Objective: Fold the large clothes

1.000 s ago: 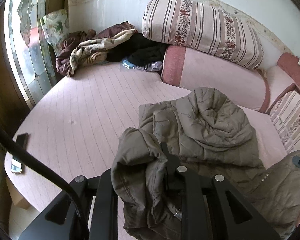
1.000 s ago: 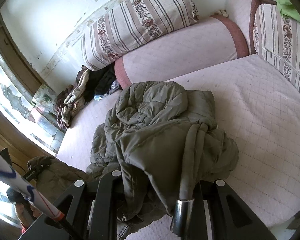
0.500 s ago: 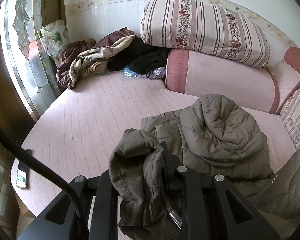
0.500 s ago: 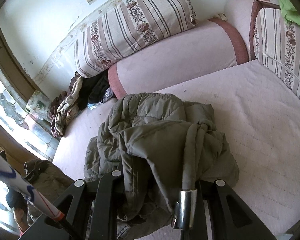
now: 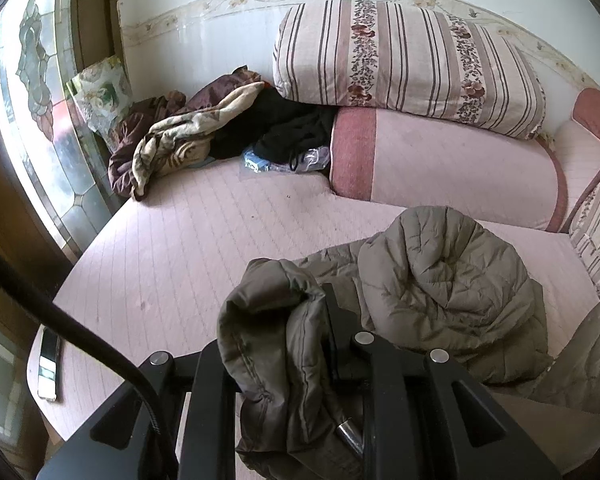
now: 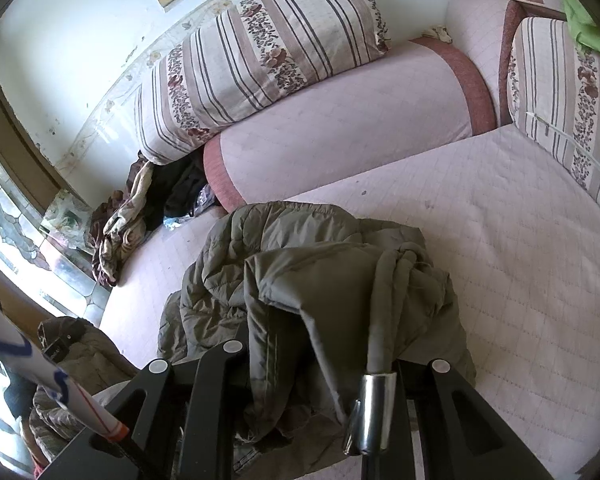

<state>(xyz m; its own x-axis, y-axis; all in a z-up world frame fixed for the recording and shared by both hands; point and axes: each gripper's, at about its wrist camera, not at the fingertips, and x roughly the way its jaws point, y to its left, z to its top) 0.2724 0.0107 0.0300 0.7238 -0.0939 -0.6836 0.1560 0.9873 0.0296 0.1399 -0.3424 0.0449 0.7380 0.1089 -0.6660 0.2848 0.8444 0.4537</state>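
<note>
Two grippers hold one olive padded jacket [image 5: 440, 280] over the pink quilted bed [image 5: 188, 248]: our left gripper [image 5: 324, 360] is clamped on a bunched fold, our right gripper [image 6: 320, 364] on another fold beside a metal-tipped drawcord [image 6: 374, 384]. We judge the fold only begun; next we should draw both edges apart and lay them flat. The jacket looks puffy and crumpled, heaped before the pink bolster [image 5: 452, 168]

no legible text, labels or numbers
</note>
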